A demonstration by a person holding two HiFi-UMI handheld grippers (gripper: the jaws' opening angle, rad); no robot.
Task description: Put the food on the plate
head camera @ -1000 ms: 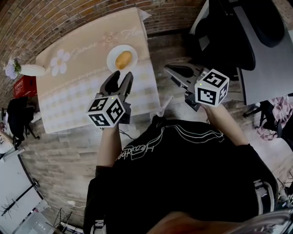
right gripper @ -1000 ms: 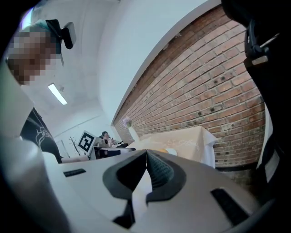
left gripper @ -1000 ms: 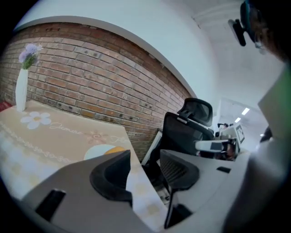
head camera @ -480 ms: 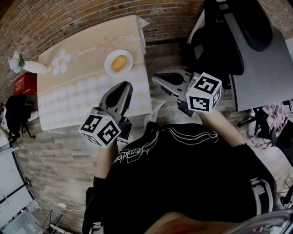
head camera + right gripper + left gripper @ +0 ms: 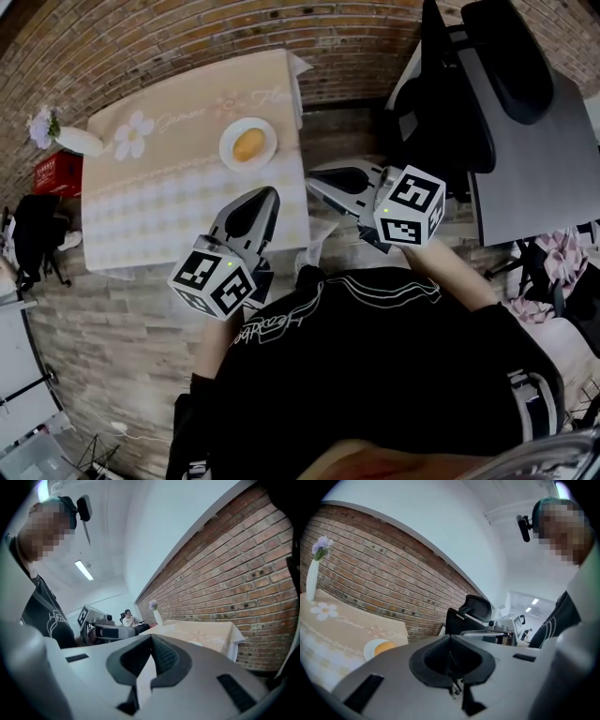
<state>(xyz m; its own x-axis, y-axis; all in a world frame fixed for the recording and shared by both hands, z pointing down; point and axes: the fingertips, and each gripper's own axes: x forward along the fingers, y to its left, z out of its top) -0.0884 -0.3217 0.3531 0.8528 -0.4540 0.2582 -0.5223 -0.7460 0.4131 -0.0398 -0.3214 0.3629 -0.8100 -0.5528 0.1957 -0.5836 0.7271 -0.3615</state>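
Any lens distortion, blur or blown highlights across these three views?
Head view: heavy fisheye, the brick wall bows into an arc; focus is sharp, but the dark shirt loses detail. Left gripper view: black vignette in the corners, and the plate looks slightly soft. Right gripper view: the ceiling light is blown out, while the brick courses stay crisp.

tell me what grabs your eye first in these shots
Two claws stick out in front of the person, the left claw and the right claw, both shut and empty, each carrying a black-and-white marker cube. Beyond them a golden bun sits on a white plate on a flowered tablecloth beside the brick wall.
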